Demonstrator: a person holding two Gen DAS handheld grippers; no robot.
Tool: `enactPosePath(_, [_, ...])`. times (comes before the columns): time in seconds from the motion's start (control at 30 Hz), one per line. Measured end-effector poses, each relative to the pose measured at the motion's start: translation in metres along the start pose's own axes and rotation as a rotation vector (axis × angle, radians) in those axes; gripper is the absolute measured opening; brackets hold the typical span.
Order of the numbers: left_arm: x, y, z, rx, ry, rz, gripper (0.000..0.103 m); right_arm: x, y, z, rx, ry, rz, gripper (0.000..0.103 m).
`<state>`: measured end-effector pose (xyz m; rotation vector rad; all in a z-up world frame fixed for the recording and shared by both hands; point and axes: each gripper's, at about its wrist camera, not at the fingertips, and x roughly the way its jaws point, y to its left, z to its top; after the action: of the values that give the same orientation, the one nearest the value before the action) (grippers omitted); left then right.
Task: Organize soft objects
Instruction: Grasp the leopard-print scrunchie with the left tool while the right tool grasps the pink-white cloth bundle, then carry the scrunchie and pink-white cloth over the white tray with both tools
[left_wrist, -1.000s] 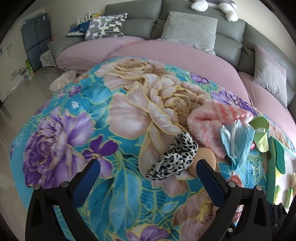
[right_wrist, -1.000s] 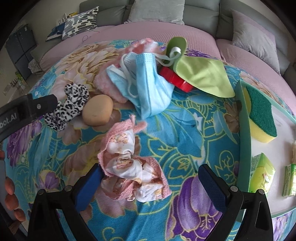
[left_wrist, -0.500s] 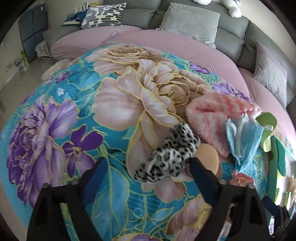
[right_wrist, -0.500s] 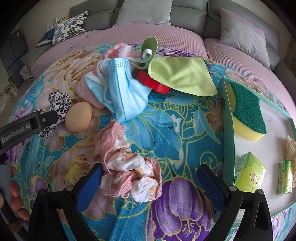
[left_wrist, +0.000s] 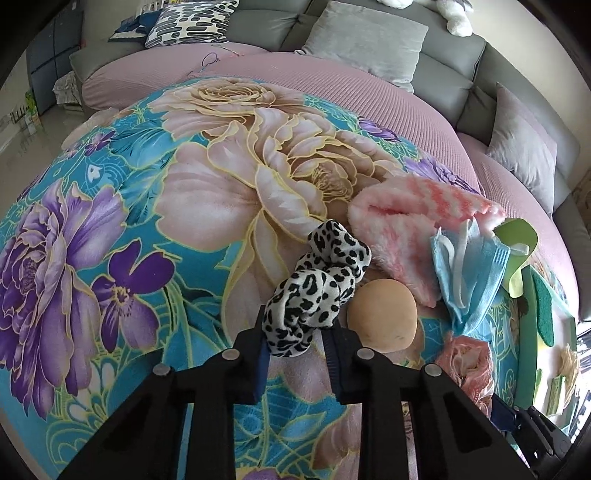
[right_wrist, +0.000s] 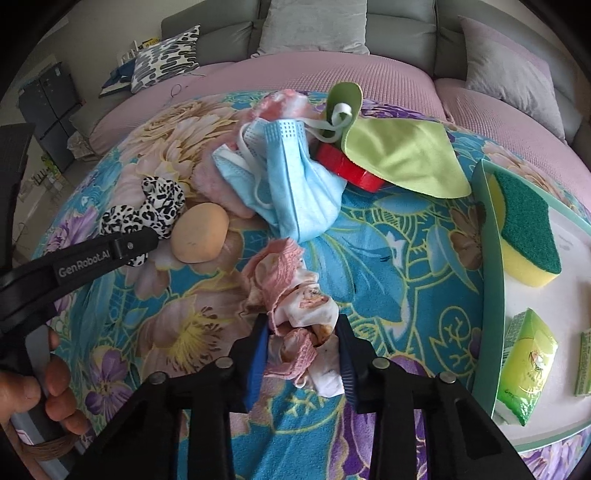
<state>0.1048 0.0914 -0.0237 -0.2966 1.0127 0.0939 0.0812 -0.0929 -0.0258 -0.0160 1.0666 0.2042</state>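
My left gripper (left_wrist: 293, 347) is shut on the near end of a black-and-white leopard-print scrunchie (left_wrist: 317, 284), which lies on the floral blanket (left_wrist: 110, 221). The scrunchie also shows in the right wrist view (right_wrist: 147, 210), with the left gripper's arm (right_wrist: 85, 258) over it. My right gripper (right_wrist: 301, 354) is shut on a crumpled pink-and-white cloth (right_wrist: 295, 306). A tan sponge ball (left_wrist: 382, 317) lies just right of the scrunchie. A fuzzy pink sock (left_wrist: 406, 225), a blue face mask (right_wrist: 291, 184) and a green cloth (right_wrist: 402, 155) lie beyond.
A teal-rimmed tray (right_wrist: 487, 258) at the right holds a yellow-green sponge (right_wrist: 524, 229) and green packets (right_wrist: 524, 358). A red tape roll (right_wrist: 343, 166) sits under the green cloth. A grey sofa with cushions (left_wrist: 362, 40) and a pink cover (left_wrist: 332, 88) lies behind.
Both grippers moved forward and down and closed: the left onto the leopard scrunchie, the right onto the pink-and-white cloth. Both were open a second ago.
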Motion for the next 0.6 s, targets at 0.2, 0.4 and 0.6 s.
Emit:
enactPosePath(0.2, [-0.001,-0.004,0.002,0.018,-0.009,0.006,0.023,-0.001,-0.002,0.000,0.009,-0.002,0.024,0.028])
enactPosePath(0.4, [-0.010,-0.004,0.003,0.033,-0.034,0.012,0.021,-0.009,-0.006,0.000,0.018,-0.019,0.050,0.023])
enactPosePath(0.6, [-0.024,-0.005,0.005,0.041,-0.072,0.010,0.021,-0.021,-0.008,0.003,0.028,-0.056,0.067,0.023])
